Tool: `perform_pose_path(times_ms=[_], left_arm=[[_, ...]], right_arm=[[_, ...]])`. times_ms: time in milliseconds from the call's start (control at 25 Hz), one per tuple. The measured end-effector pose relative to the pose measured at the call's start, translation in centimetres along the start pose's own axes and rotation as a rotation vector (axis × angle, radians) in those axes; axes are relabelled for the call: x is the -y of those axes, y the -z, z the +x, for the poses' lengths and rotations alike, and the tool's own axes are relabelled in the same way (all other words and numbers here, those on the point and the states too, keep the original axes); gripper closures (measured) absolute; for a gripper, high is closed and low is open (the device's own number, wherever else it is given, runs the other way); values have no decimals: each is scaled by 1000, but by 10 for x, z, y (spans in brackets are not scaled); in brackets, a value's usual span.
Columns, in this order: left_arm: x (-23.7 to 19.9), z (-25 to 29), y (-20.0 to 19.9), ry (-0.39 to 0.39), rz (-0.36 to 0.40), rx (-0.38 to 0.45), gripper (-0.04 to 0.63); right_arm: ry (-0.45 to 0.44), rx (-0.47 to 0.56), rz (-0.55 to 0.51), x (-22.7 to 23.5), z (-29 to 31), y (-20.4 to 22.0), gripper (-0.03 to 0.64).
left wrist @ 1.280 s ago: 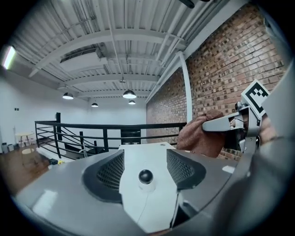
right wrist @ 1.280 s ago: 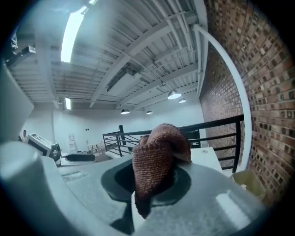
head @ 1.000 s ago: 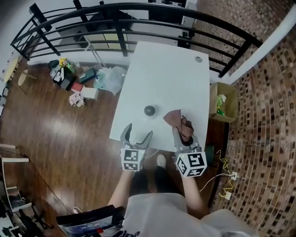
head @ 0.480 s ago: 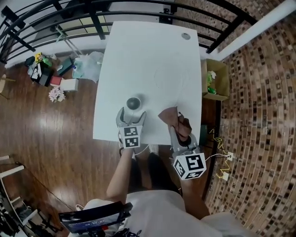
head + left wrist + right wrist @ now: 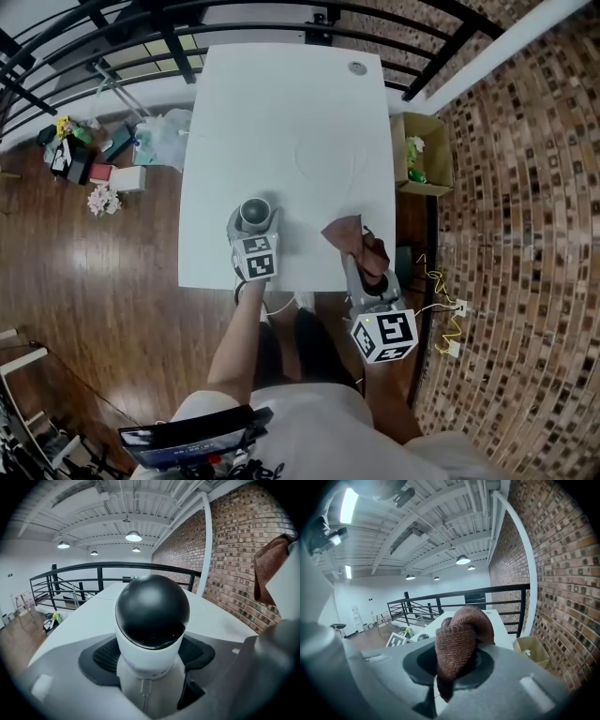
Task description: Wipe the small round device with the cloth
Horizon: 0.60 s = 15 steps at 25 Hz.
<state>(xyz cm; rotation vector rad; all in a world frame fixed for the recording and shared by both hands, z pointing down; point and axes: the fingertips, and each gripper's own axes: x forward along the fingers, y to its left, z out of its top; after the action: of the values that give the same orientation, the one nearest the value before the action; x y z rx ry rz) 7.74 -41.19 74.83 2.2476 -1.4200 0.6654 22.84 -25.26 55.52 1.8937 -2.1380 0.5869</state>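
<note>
The small round device (image 5: 253, 212), a black dome on a white base, stands near the front edge of the white table (image 5: 281, 112). My left gripper (image 5: 253, 222) has it between its jaws, which have just been closing. In the left gripper view the dark pads (image 5: 104, 656) press on both sides of the device's white base (image 5: 151, 660). A little to the right my right gripper (image 5: 363, 255) is shut on a bunched brown cloth (image 5: 345, 234). In the right gripper view the cloth (image 5: 459, 634) stands up out of the jaws.
A cardboard box (image 5: 419, 155) sits on the floor by the table's right edge, beside a brick wall. Bags and clutter (image 5: 94, 159) lie on the wooden floor at the left. A black railing (image 5: 94, 28) runs behind the table. A round grommet (image 5: 357, 67) marks the far right corner.
My left gripper has gone forward and down onto the device, and its jaws have come in round it. My right gripper, with the cloth, has barely shifted.
</note>
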Motion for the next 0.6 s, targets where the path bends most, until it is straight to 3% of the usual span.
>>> perform_pose_path(times_ms=[120,240,360,480,600], left_arm=[[3,-3,-1,48,4,-39,202],[8,-14,-4,128,-45,-76,204],[16,-40,-14,196,5,-87,204],[27,-75,-25,268,93,-117,204],[34,-111,-41,321,181,-143,204]], right_arm=[[5,4,4,0,-2,-3,589],[4,14,5,-3,-1,-10,589],[-31,27,-2,-10,-1,-22,588],[-180,37,-31,-35,3,-41,588],[-430,59,-30,-79,5,-70,588]])
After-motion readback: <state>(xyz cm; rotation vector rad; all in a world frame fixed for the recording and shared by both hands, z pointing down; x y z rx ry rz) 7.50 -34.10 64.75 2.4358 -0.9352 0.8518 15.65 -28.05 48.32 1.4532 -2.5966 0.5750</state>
